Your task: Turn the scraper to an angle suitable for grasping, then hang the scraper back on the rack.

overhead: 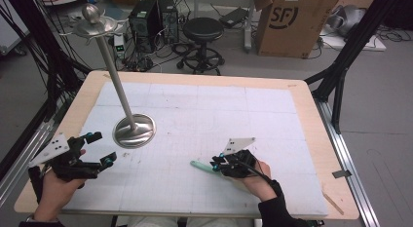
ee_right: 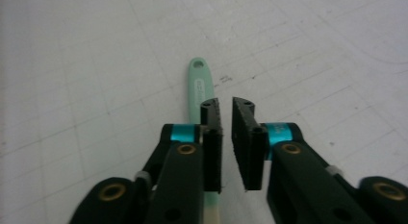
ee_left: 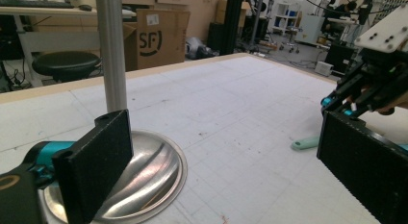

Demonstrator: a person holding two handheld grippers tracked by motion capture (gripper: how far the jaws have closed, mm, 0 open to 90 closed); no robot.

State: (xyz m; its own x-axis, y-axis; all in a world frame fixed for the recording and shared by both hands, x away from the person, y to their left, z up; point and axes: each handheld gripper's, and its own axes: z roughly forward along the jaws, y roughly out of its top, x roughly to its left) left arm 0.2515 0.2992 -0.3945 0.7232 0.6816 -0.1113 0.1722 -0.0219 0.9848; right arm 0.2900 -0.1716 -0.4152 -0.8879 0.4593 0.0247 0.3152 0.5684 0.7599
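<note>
**A:** The mint-green handled tool [ee_right: 198, 87] lay flat on the white mat [overhead: 204, 115], near the front edge and right of centre. Its long axis ran roughly left to right across the table, with the hole end pointing left toward the metal stand's base [overhead: 134, 131].

**B:** And where was your right gripper [overhead: 216, 163] against it?

**A:** You had it directly over the tool's right half. In the right gripper view the handle ran out ahead of the jaws and under the left one, nearly in line with them. The jaws stood a narrow gap apart with nothing pinched; the gap sat beside the handle, not astride it.

**B:** So a grab looked to need a small sideways shift?

**A:** That was my reading: you would have had to bring the gap over the handle before closing.

**B:** The left gripper [overhead: 103, 148]?

**A:** You held it wide open, empty, well apart from the tool, just beside the stand's base. Your right hand [overhead: 255, 176] was far nearer; the tool lay off to the left gripper's right.
</note>
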